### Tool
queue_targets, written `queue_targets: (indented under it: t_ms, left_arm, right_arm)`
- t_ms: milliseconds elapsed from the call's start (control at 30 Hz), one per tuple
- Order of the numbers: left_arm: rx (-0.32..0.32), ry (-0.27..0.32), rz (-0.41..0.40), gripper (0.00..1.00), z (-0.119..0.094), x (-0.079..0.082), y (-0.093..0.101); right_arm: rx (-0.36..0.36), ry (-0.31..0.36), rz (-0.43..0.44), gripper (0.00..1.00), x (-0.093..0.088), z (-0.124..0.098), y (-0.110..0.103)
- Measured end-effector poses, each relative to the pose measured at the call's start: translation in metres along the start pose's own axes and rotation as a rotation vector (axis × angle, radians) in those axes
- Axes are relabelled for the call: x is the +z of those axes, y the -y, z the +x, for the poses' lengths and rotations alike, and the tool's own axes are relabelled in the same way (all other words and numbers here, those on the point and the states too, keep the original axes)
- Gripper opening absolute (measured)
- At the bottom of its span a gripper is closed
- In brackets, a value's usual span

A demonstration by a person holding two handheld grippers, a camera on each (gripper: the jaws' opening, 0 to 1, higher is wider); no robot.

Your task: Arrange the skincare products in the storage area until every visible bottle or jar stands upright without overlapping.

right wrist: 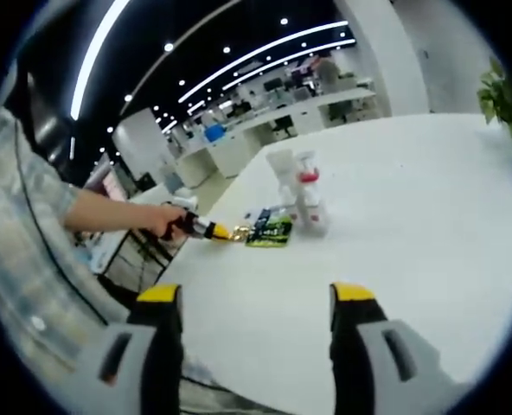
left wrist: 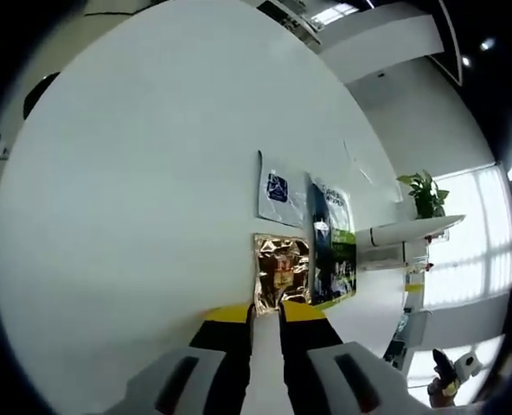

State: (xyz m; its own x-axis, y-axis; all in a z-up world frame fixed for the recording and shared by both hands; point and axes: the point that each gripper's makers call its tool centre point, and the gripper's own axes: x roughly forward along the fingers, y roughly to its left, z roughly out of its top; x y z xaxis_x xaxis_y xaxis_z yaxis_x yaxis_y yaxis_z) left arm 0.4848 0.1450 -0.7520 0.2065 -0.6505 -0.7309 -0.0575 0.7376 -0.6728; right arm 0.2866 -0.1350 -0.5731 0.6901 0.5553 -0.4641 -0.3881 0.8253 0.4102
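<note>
White bottles point(right wrist: 301, 201) stand upright mid-table, well ahead of your spread right gripper point(right wrist: 258, 298), while your left gripper point(left wrist: 265, 313) (jaws nearly pressed together) touches the gold sachet point(left wrist: 281, 271) beside them.

White counter point(left wrist: 135, 216); gold foil sachet point(left wrist: 281, 270), green-and-black sachet point(left wrist: 335, 259), white sachet with blue mark point(left wrist: 279, 188); clear bottle with red band point(right wrist: 309, 197).

print on the sachets point(left wrist: 306, 251) is unreadable.
</note>
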Motion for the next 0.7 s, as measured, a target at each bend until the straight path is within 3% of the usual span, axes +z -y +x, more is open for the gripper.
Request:
queue_targets:
  t_ms: [333, 433, 567, 700]
  left_arm:
    - [0.059, 0.07, 0.048, 0.32, -0.021, 0.004, -0.016]
    - [0.017, 0.169, 0.107, 0.33, -0.03, 0.011, -0.002]
    - [-0.038, 0.273, 0.186, 0.35, -0.046, 0.007, 0.026]
    - [-0.125, 0.322, 0.24, 0.42, -0.057, -0.006, 0.058]
  right_arm:
    - [0.021, 0.019, -0.01, 0.67, 0.004, 0.006, -0.005]
    - [0.031, 0.022, -0.016, 0.67, 0.005, 0.009, -0.007]
    - [0.045, 0.033, -0.024, 0.69, 0.009, 0.016, -0.01]
    - [0.075, 0.037, -0.047, 0.69, 0.018, 0.024, -0.015]
